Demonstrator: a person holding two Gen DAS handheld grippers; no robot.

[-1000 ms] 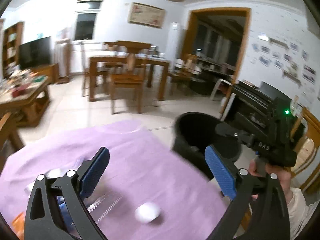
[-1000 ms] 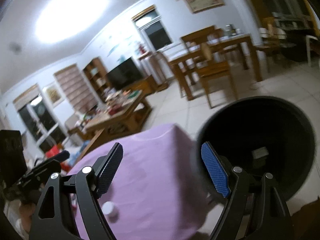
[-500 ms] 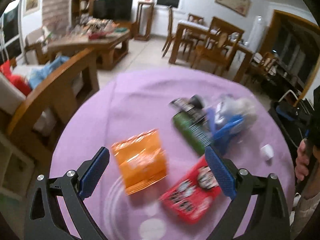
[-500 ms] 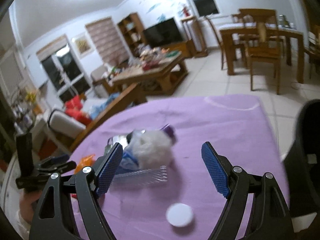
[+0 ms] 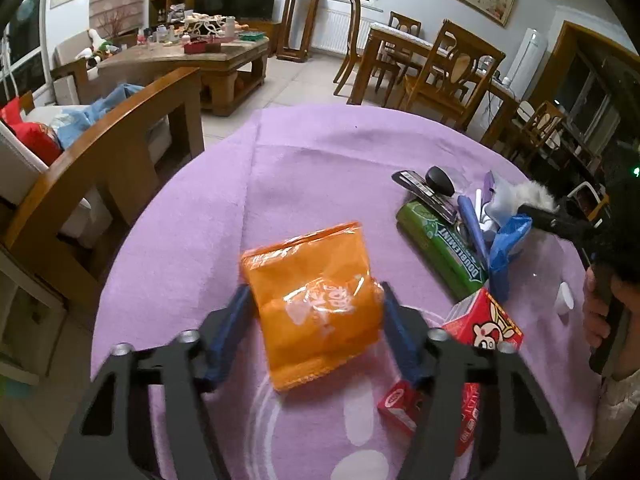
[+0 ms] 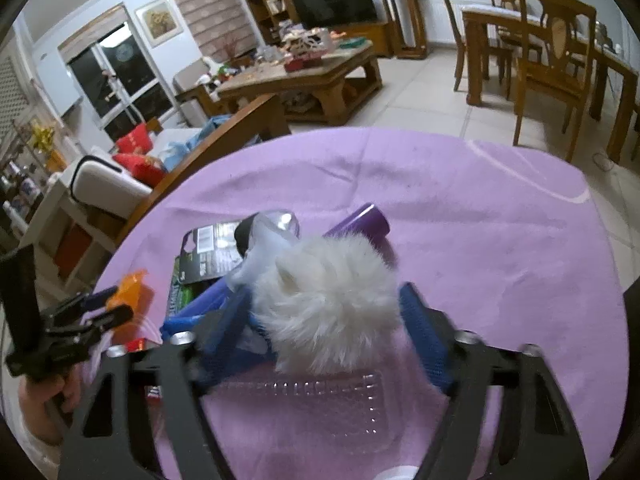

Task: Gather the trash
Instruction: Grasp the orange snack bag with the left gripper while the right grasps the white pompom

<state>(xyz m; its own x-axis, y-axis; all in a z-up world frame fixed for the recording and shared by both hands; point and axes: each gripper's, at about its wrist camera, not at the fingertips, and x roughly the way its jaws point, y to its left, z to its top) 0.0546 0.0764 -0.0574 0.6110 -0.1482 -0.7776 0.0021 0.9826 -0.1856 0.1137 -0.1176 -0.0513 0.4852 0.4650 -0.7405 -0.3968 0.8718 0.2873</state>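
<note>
Trash lies on a round table with a purple cloth. My left gripper has its blue pads against both sides of an orange snack bag that lies on the cloth. My right gripper has its pads on both sides of a white fluffy ball. A green gum pack, a red carton, a small red pack and a white cap lie to the right of the bag.
A clear plastic tray, a purple tube, a blue bag and a dark card lie around the fluffy ball. A wooden chair back stands left of the table. The black bin's rim shows at the right edge.
Both grippers swung from the black bin back over the table. The left one closed in around the orange bag, the right one around the fluffy ball.
</note>
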